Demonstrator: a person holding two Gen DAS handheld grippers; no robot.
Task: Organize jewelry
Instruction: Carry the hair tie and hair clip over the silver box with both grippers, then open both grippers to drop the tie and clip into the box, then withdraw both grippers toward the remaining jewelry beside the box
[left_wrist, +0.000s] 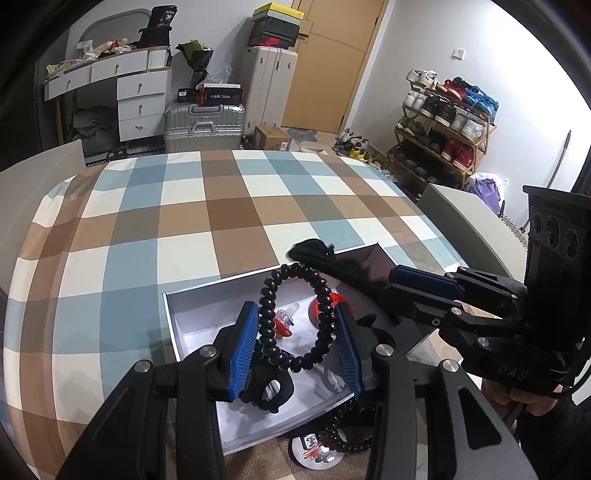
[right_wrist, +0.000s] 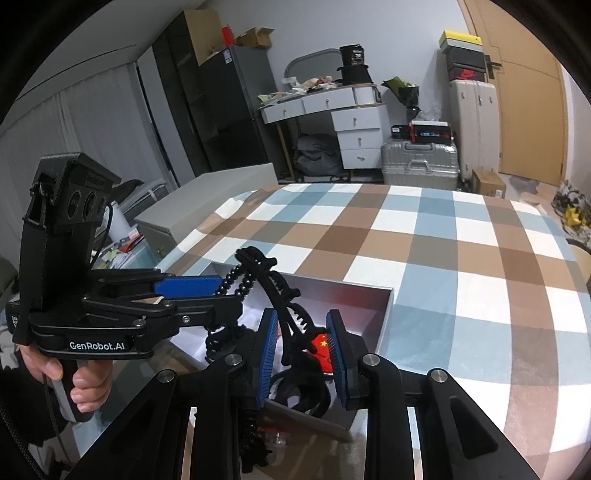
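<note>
A string of black beads, a bracelet (left_wrist: 295, 321), stands as a loop between the blue pads of my left gripper (left_wrist: 295, 350), which is shut on it above an open white box (left_wrist: 173, 306). In the right wrist view the same bracelet (right_wrist: 236, 280) sticks out of the left gripper (right_wrist: 221, 295). My right gripper (right_wrist: 304, 354) is shut on a black toothed hair clip (right_wrist: 284, 295) that points upward over the box (right_wrist: 384, 317). From the left wrist view, that clip (left_wrist: 321, 254) juts from the right gripper (left_wrist: 388, 284) over the box's far corner.
Inside the box lie red pieces (left_wrist: 282, 325), a red flag badge (right_wrist: 321, 345) and a black ring-shaped thing (left_wrist: 269, 395). A round badge (left_wrist: 317, 452) and more black beads (left_wrist: 347, 439) lie in front of the box. A checked tablecloth (left_wrist: 221, 206) covers the table; a hand (right_wrist: 85, 384) holds the left gripper.
</note>
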